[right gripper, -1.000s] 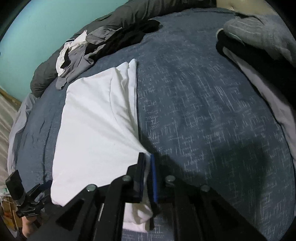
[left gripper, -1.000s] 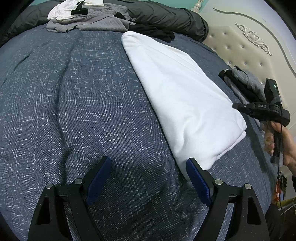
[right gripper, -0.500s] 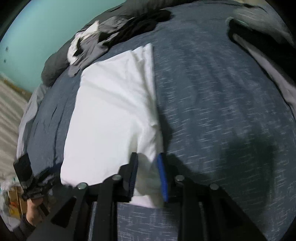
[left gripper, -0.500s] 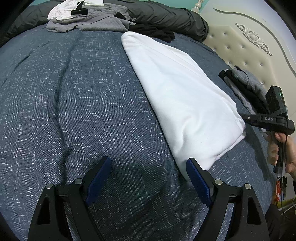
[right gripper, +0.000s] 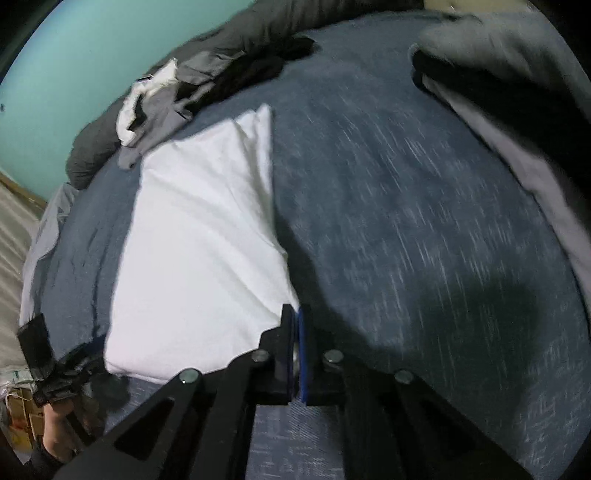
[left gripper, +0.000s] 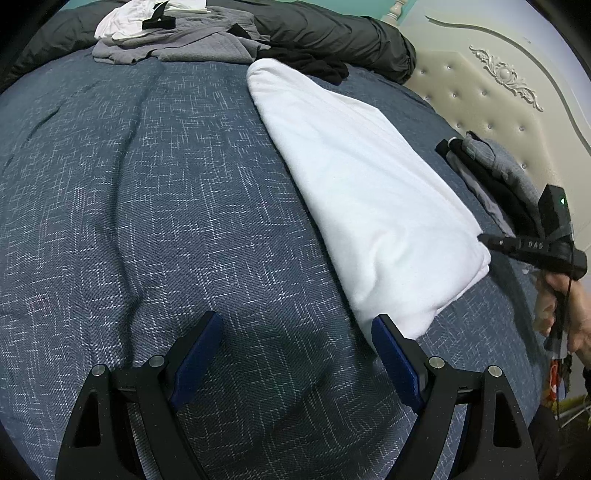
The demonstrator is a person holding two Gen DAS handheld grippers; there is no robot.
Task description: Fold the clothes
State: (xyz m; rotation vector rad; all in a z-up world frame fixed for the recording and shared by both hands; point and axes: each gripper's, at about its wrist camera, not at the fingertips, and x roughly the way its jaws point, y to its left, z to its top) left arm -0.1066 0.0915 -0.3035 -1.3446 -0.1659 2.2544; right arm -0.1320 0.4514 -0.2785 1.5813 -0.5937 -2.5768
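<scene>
A folded white garment (left gripper: 369, 192) lies lengthwise on the blue bedspread (left gripper: 147, 184). My left gripper (left gripper: 295, 332) hovers open over the bedspread, its right finger beside the garment's near corner and nothing between its fingers. In the right wrist view the same white garment (right gripper: 195, 251) reaches down to my right gripper (right gripper: 296, 325). Its jaws are closing tight on the garment's right near corner, and a sliver of white shows between the pads. From the left wrist view, the right gripper (left gripper: 532, 245) is at the garment's far side, held by a hand.
A heap of unfolded grey, white and black clothes (left gripper: 177, 40) lies at the far edge against a dark duvet (left gripper: 332, 33). A folded stack of grey and black clothes (left gripper: 495, 177) sits near the cream headboard (left gripper: 480, 92). A teal wall (right gripper: 74, 55) stands behind.
The right gripper's jaws stood apart around the garment's corner half a second ago and now press together on it. It shifted along the garment's edge. The left gripper stayed put.
</scene>
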